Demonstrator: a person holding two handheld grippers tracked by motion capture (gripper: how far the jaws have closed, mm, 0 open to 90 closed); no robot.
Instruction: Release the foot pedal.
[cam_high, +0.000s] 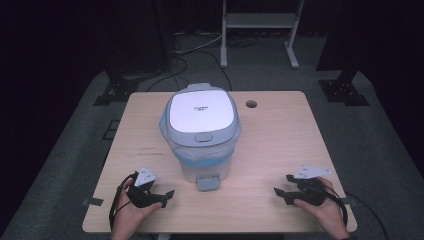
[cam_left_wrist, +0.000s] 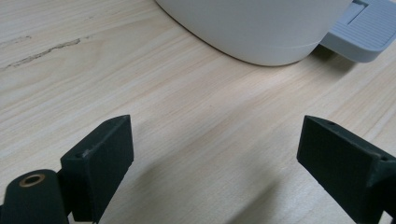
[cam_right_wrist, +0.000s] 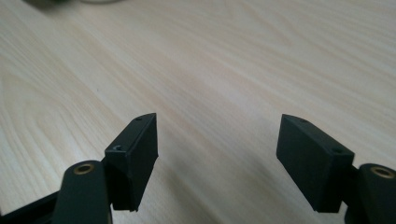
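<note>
A white plastic pedal bin with a grey-rimmed flat lid (cam_high: 201, 116) stands upright in the middle of the high view on the pale wooden tabletop (cam_high: 280, 145), its long axis vertical and its lid shut. A blue bag liner (cam_high: 205, 159) is folded over the rim, and the grey ribbed foot pedal (cam_high: 208, 182) juts from the base toward the bottom of the frame, so the bin's front faces the person. It looks light and hollow, with stiff but smooth, rather slippery walls; the body is too wide for either gripper, so the sensible holds are the pedal, pressed down, or the small grey latch on the front edge of the lid, though whether that tab is a push button is hard to tell from above. The left gripper (cam_high: 169, 198) sits at lower left with its jaws spread wide and nothing between them; in the left gripper view the bin's base and pedal lie at upper right. The right gripper (cam_high: 282, 184), at lower right, is likewise open and empty over bare wood.
</note>
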